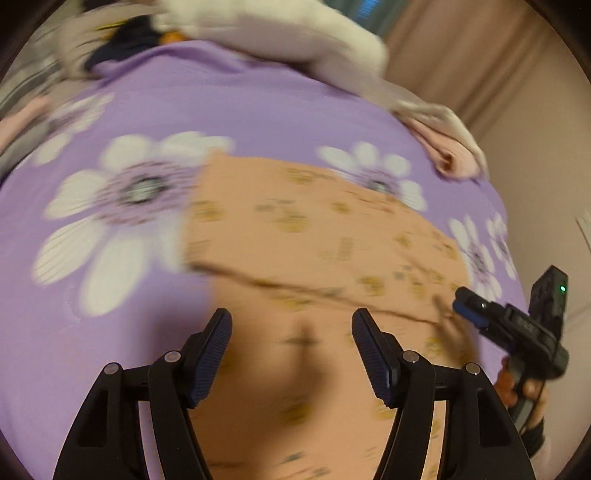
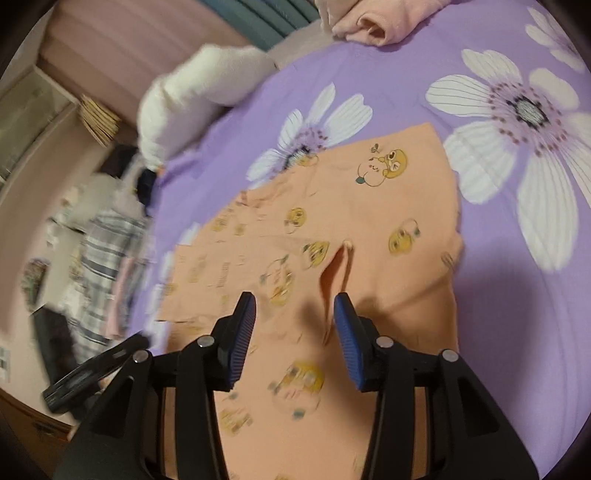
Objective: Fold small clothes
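Two grippers over one garment, neither holding anything. Peach printed garment spread flat on purple flowered bed cover, one layer already lying over another along a diagonal edge, visible in the left wrist view. Left gripper above the near part of the cloth, jaws wide apart, nothing between the pads. Right gripper likewise above the near part, jaws parted and empty, close to a small raised crease in the fabric. Left wrist view heavily blurred; fine detail of the print unreadable there. Pink folded item at the far edge of the bed, white bundle far left, striped clothing off the bed's left side. Judged handling: thin, light, soft knit, no stiffness, likely to sag and wrinkle when lifted, not fragile. Best taken at two corners or along one hem, one gripper each, pinching both layers together to keep the fold from slipping apart.
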### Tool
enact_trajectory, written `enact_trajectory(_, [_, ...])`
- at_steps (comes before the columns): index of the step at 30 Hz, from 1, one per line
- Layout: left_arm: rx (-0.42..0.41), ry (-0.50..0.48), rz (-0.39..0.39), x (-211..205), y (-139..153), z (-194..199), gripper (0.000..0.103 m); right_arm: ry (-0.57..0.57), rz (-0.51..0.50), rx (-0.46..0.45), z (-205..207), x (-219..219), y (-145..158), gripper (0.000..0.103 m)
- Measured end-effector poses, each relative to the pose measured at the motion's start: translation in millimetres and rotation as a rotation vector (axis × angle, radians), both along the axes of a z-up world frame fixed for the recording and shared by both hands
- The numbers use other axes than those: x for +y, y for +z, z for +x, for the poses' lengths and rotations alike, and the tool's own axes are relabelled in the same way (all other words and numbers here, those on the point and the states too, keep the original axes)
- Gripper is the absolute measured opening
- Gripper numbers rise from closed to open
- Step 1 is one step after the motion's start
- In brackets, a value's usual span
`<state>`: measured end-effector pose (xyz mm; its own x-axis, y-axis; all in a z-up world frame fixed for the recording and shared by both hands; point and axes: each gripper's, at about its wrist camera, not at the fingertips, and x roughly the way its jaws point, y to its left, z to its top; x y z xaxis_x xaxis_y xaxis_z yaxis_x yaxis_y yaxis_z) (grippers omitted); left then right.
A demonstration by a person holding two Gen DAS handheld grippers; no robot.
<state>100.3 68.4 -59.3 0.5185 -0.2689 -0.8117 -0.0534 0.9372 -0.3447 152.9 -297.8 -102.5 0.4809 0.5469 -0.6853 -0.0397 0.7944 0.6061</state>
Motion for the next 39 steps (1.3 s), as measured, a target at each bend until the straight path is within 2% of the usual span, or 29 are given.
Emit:
enact_trajectory(2, [0.002,0.057,0.003,23.6,-2.5,-10.0,0.067,-0.012,-0.079,0.033,14.1,8.7,-9.9,0.045])
enact_trajectory(3, [0.005,0.077,0.002,33.1,-3.3,-13.3,0.067,-0.001,-0.104,0.049,21.1,14.6,-15.9,0.042])
enact_trajectory(5, [0.011,0.126,-0.008,51.3,-6.6,-19.7,0.067,0.008,-0.153,0.042,28.8,24.9,-19.6,0.028])
enact_trajectory(7, [0.017,0.162,-0.021,63.7,-9.6,-22.5,0.067,0.023,-0.18,0.028,30.7,29.7,-18.2,0.007])
enact_trajectory(10, [0.02,0.187,-0.044,75.2,-12.1,-24.4,0.066,0.008,-0.216,-0.001,33.2,31.6,-2.7,0.006])
enact_trajectory(13, [0.012,0.182,-0.047,75.5,-13.1,-21.5,0.067,-0.02,-0.168,-0.071,29.4,15.7,27.1,0.006])
enact_trajectory(15, [0.012,0.174,-0.049,73.0,-13.8,-17.5,0.067,-0.044,-0.182,-0.087,28.8,5.1,37.7,0.007])
enact_trajectory(17, [0.007,0.158,-0.047,68.2,-13.3,-12.3,0.067,-0.048,-0.195,-0.082,31.8,-2.3,38.3,0.007])
enact_trajectory(20, [0.003,0.12,-0.038,55.4,-11.8,3.4,0.067,-0.066,-0.286,-0.035,36.8,-7.4,25.9,0.008])
enact_trajectory(23, [-0.004,0.077,-0.011,37.8,-8.7,21.6,0.067,-0.084,-0.345,0.037,42.1,-11.9,11.6,0.016])
enact_trajectory(25, [-0.024,0.043,0.018,23.9,-5.1,33.2,0.066,-0.103,-0.424,-0.003,37.1,-11.5,16.0,0.022])
enact_trajectory(28, [-0.05,-0.004,0.067,4.2,-4.8,48.2,0.066,-0.118,-0.471,-0.11,25.5,-8.6,33.5,0.022])
enact_trajectory(29, [-0.056,-0.017,0.08,-1.3,-5.8,51.5,0.065,-0.103,-0.458,-0.142,21.6,-7.6,37.4,0.022])
enact_trajectory(32, [-0.058,-0.076,0.126,-22.5,-15.6,59.1,0.042,-0.003,-0.407,-0.174,14.5,0.2,35.8,0.021])
enact_trajectory(33, [-0.052,-0.091,0.135,-26.2,-19.9,61.0,0.039,0.031,-0.413,-0.167,13.2,4.3,30.8,0.019])
enact_trajectory(35, [-0.036,-0.105,0.155,-31.4,-27.7,62.3,0.038,0.078,-0.448,-0.143,12.2,11.2,16.7,0.018])
enact_trajectory(39, [0.014,-0.119,0.189,-33.8,-50.4,62.6,0.038,0.102,-0.485,-0.077,10.9,8.0,-9.6,0.014])
